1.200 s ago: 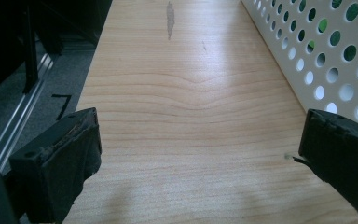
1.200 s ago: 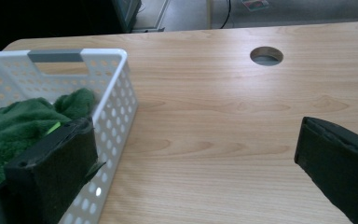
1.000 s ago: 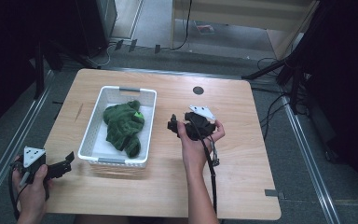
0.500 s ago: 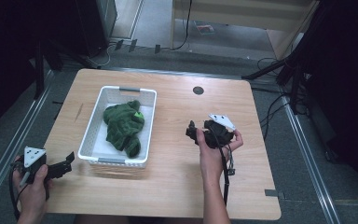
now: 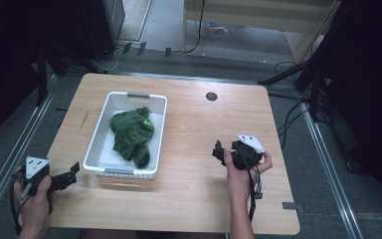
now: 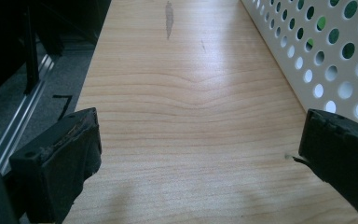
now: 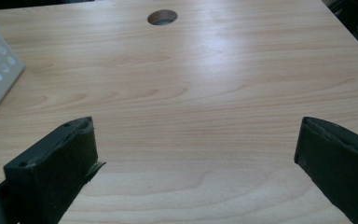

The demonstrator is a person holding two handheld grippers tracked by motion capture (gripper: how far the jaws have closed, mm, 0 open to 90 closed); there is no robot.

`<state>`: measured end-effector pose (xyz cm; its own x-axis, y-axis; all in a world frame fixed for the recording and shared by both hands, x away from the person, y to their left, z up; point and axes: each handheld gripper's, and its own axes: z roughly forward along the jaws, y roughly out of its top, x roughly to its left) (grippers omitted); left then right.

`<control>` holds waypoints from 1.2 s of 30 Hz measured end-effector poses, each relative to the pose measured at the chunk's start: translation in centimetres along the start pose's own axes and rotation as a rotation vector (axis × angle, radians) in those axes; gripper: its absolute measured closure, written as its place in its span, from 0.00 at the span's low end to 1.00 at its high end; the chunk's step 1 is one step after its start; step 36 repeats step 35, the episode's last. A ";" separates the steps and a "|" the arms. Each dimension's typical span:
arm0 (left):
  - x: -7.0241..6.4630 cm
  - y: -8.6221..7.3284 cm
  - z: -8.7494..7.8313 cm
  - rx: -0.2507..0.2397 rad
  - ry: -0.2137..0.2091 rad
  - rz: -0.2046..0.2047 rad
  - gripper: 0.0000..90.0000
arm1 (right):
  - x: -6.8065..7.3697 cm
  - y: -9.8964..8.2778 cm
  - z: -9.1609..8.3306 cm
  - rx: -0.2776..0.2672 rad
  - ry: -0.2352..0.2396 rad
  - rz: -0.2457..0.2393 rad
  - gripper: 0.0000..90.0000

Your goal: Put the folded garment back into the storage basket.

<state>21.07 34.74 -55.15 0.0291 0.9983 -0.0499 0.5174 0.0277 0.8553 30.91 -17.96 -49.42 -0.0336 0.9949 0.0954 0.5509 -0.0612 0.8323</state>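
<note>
Dark green crumpled cloth (image 5: 133,136) lying inside white perforated plastic basket (image 5: 95,149), left of centre in the high view, on light wooden tabletop (image 5: 194,199). Left gripper (image 5: 69,175) at lower left of that frame, just beside the basket's near corner, fingers (image 6: 58,163) spread wide, holding nothing, bare wood between them and the basket wall at upper right of its own view. Right gripper (image 5: 219,152) at lower right of centre, well apart from the basket, fingers (image 7: 51,172) likewise wide apart and empty above bare wood. Likely step: cloth already deposited, both grippers idle. Best handled by keeping both hands low, steady and away from the basket rim, without nudging it.
</note>
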 end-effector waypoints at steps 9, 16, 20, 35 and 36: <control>0.0 0.0 0.0 -0.003 0.000 0.001 0.00 | -3.0 -2.1 -0.5 0.001 -0.022 0.018 0.00; 0.0 0.0 0.0 -0.005 -0.001 0.002 0.00 | -5.5 -3.7 -1.0 0.001 -0.036 0.024 0.00; 0.0 0.0 0.0 -0.005 -0.003 -0.001 0.00 | -6.9 -4.6 -1.3 0.005 -0.046 0.020 0.00; 0.1 0.0 0.0 0.000 -0.006 -0.005 0.00 | -10.5 -7.1 -3.3 0.000 -0.069 0.033 0.00; 0.1 0.0 0.0 0.000 -0.006 -0.005 0.00 | -10.5 -7.1 -3.3 0.000 -0.069 0.033 0.00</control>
